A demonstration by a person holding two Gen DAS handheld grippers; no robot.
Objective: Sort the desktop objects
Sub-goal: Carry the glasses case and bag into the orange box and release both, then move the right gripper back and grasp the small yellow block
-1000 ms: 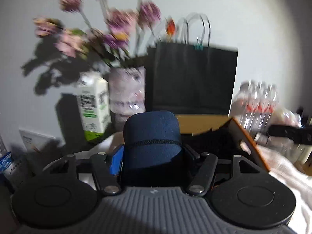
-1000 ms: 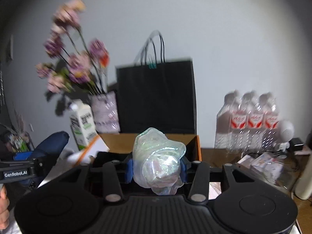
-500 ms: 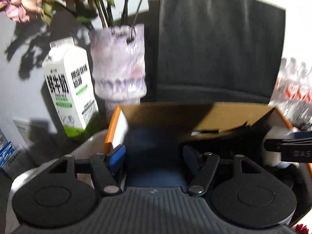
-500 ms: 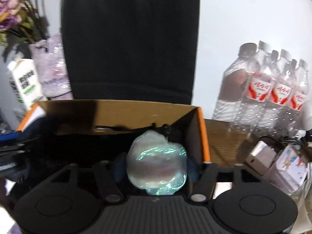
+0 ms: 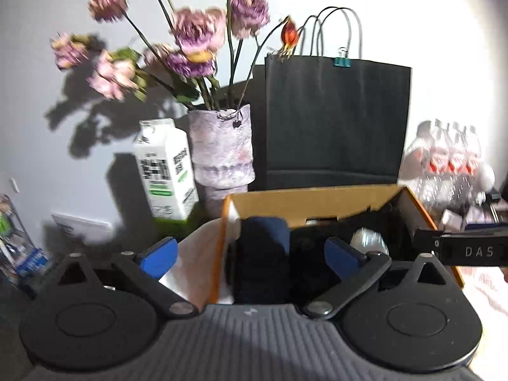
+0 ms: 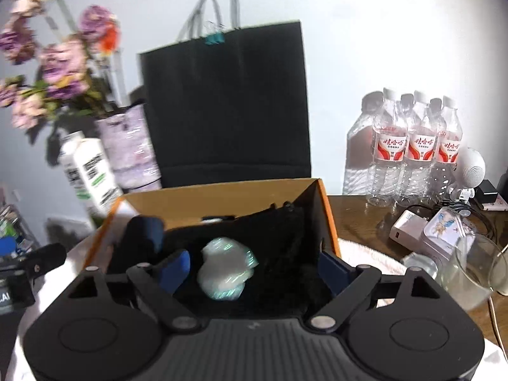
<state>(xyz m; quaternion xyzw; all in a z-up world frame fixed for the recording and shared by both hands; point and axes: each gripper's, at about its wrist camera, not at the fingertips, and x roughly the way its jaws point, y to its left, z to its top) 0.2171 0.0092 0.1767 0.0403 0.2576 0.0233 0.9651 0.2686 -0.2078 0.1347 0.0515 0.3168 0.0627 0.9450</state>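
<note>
An orange-edged cardboard box (image 5: 317,200) (image 6: 222,200) with a dark lining stands in front of both grippers. A navy blue soft case (image 5: 263,244) (image 6: 144,228) stands upright in its left end. My left gripper (image 5: 250,255) is just short of it; its jaws are opening wide and the blue pads (image 5: 158,257) do not touch the case. A crumpled iridescent plastic wad (image 6: 227,270) (image 5: 368,239) lies on the box floor. My right gripper (image 6: 254,268) hangs over it; its jaws are opening and the pads are clear of the wad.
Behind the box stand a black paper bag (image 6: 225,108), a vase of purple flowers (image 5: 222,146) and a milk carton (image 5: 165,171). On the wooden desk to the right are several water bottles (image 6: 416,146), a white charger (image 6: 406,228), a small printed tin (image 6: 447,231) and a clear glass (image 6: 473,270).
Both grippers carried their loads over the box and let go. The navy case and the iridescent wad now rest inside, and both sets of jaws have spread apart.
</note>
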